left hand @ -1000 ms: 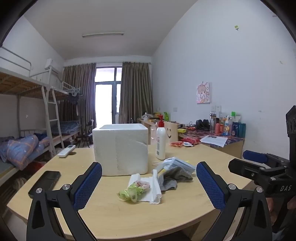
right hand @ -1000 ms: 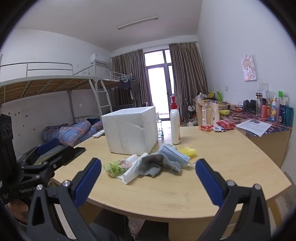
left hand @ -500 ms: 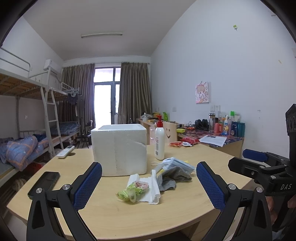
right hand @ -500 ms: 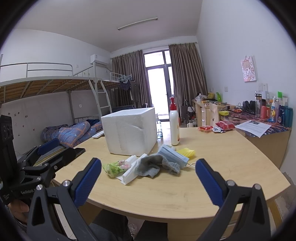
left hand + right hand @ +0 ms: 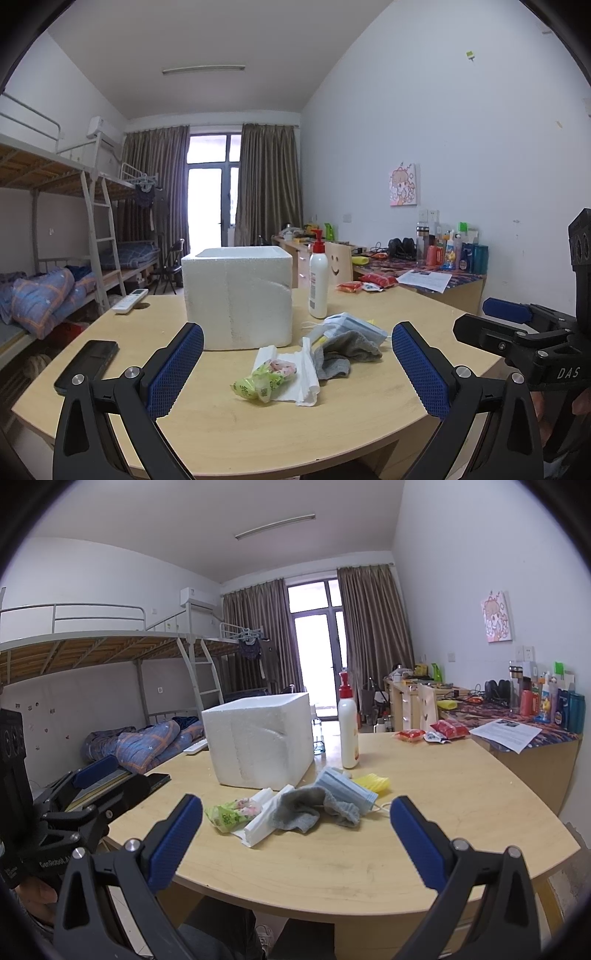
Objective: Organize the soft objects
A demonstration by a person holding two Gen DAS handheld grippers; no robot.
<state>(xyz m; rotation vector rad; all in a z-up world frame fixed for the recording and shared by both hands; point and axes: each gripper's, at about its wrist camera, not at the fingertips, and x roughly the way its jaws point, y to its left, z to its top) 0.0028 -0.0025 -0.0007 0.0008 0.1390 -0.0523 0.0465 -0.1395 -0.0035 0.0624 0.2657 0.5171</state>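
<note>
A small heap of soft things lies on the round wooden table (image 5: 229,435) in front of a white foam box (image 5: 238,297): a grey sock (image 5: 341,352), a blue face mask (image 5: 351,325), white folded tissue (image 5: 291,373) and a green packet (image 5: 258,382). The right wrist view shows the same sock (image 5: 314,806), mask (image 5: 347,790), packet (image 5: 231,812) and a yellow sponge (image 5: 373,782). My left gripper (image 5: 297,363) hovers open over the table's near edge, short of the heap. My right gripper (image 5: 295,832) is open too, nothing between its fingers.
A white pump bottle (image 5: 318,284) stands beside the box. A black phone (image 5: 86,365) and a white remote (image 5: 130,296) lie on the left. Red snack packets (image 5: 364,283) sit far right. A bunk bed (image 5: 55,236) is left, a cluttered desk (image 5: 436,264) right.
Both views have shifted only slightly; the box and heap sit a touch further left in the left wrist view. Both grippers stay open and nothing on the table has moved.
</note>
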